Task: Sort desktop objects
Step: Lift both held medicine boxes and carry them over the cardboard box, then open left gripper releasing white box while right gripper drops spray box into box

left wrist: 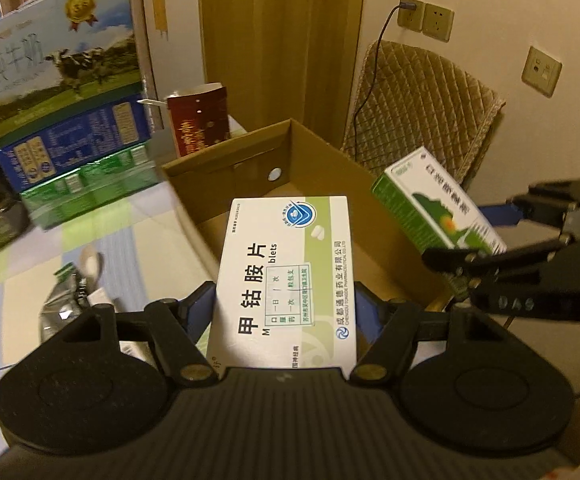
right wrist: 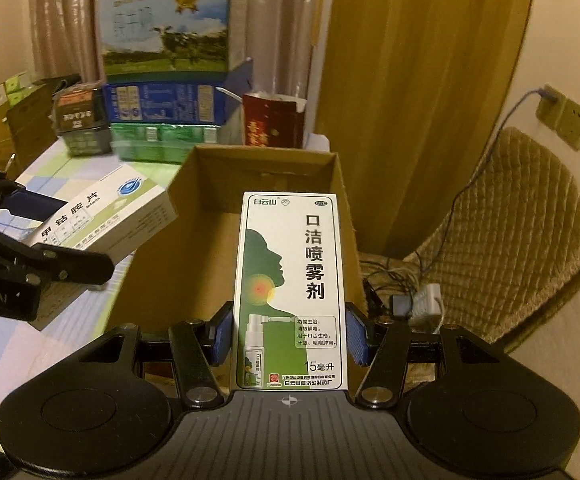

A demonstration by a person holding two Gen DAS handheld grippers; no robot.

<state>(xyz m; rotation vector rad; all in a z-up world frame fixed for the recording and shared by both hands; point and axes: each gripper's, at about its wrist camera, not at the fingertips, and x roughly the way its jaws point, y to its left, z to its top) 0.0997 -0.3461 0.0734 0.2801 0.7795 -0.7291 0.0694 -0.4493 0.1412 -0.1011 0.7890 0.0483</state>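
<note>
My left gripper (left wrist: 286, 309) is shut on a white tablet box with a green stripe (left wrist: 286, 272), blue pads pressing its two long sides. It hangs over the near edge of an open brown cardboard box (left wrist: 321, 160). To its right, my right gripper (left wrist: 477, 236) holds a green-and-white spray box (left wrist: 429, 204) above the same carton. In the right wrist view that spray box (right wrist: 290, 280) stands upright between the pads of my right gripper (right wrist: 290, 336), over the cardboard box (right wrist: 194, 240). At the left there, the left gripper (right wrist: 50, 236) carries the tablet box (right wrist: 106, 216).
Stacked milk cartons (left wrist: 58, 60) and a dark red box (left wrist: 200, 120) stand behind the carton on a checked tablecloth (left wrist: 142, 240). A foil pack (left wrist: 66, 304) lies at the left. A quilted chair (right wrist: 509, 240) and a power strip with cables (right wrist: 421, 300) are at the right.
</note>
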